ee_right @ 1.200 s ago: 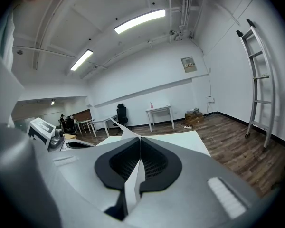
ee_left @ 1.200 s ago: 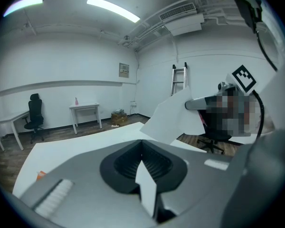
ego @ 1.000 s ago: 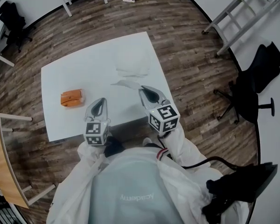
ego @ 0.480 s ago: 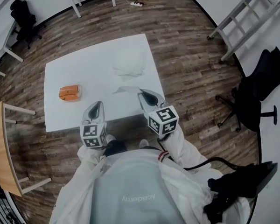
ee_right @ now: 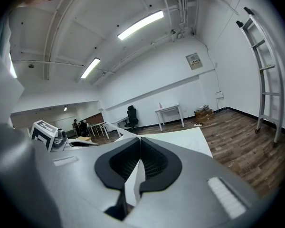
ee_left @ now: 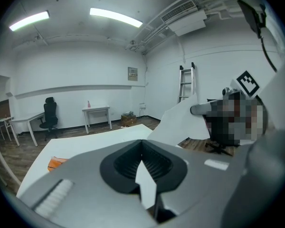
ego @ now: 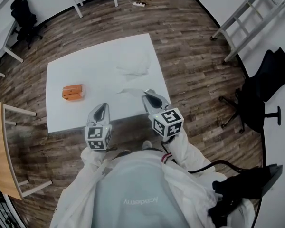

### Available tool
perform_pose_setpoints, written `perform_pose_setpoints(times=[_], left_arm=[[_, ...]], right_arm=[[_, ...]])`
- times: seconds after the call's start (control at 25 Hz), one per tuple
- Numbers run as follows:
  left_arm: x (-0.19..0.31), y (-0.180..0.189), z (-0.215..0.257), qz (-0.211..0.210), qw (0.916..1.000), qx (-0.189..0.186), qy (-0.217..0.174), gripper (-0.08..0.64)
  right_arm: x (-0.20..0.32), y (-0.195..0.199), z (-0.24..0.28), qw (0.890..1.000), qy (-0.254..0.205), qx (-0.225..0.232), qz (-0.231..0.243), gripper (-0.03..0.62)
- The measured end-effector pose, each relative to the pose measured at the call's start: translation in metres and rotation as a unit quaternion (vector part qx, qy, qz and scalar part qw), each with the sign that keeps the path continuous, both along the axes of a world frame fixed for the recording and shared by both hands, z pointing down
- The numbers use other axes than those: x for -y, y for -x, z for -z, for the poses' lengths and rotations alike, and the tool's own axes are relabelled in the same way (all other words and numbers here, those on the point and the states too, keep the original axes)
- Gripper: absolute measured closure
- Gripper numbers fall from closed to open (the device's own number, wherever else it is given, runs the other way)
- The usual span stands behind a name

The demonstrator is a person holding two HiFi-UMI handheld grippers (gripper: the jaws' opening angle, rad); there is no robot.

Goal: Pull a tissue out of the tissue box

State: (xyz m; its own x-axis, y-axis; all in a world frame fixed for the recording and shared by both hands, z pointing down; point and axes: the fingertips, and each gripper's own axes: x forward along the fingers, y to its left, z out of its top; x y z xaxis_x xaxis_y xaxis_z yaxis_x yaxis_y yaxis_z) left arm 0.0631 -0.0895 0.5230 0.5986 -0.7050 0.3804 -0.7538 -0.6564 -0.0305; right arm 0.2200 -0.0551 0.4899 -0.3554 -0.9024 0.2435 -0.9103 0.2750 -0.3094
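**Student:** Reading left to right, what is shown?

**Tutor:** The orange tissue box (ego: 72,92) lies near the left edge of the white counter (ego: 85,72), well apart from both claws. The left claw (ego: 104,106) hovers over the counter's near edge, jaws pressed together on nothing. The tissue (ego: 128,90) is clear of the box, pinched at one end by the right claw (ego: 146,95). Farther back lies a heap of loose tissues (ego: 134,65).

**Student:** How is the step best done?

**Tutor:** The sheet looks fully drawn, so the step is probably setting it down. Carry it level towards the heap and lower it until it drapes on the counter. Only then part the jaws.

**Student:** Any legible writing?

**Tutor:** None on the box. The marker cubes (ego: 168,122) bear square patterns only. The print on the person's white garment (ego: 140,201) is inverted and too blurred to read.
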Motion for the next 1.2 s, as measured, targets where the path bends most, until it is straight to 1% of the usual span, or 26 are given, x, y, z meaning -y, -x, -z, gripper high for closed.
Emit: perform_pose_setpoints(times=[0.12, 0.24, 0.4, 0.52, 0.92, 1.2], left_arm=[[-0.004, 0.01, 0.002, -0.005, 1.0, -0.003, 0.002, 0.56], [-0.008, 0.024, 0.003, -0.007, 1.0, -0.005, 0.002, 0.56], [-0.015, 0.049, 0.003, -0.009, 0.9999, -0.012, 0.001, 0.56], [-0.02, 0.063, 0.003, -0.008, 0.9998, -0.016, 0.002, 0.56], [-0.041, 0.117, -0.004, 0.006, 0.9998, -0.02, 0.006, 0.56], [-0.051, 0.135, -0.005, 0.018, 0.9995, -0.025, 0.01, 0.56]], right_arm=[[-0.002, 0.008, 0.005, 1.0, 0.0, 0.002, -0.008, 0.591], [-0.007, 0.015, 0.01, 1.0, -0.004, -0.011, -0.022, 0.591], [-0.019, 0.034, 0.01, 0.999, -0.007, -0.014, -0.033, 0.591], [-0.028, 0.046, 0.008, 0.999, -0.003, -0.027, -0.032, 0.591], [-0.05, 0.091, 0.001, 0.999, 0.013, -0.031, -0.031, 0.591], [-0.057, 0.108, 0.0, 0.999, 0.018, -0.031, -0.02, 0.591]])
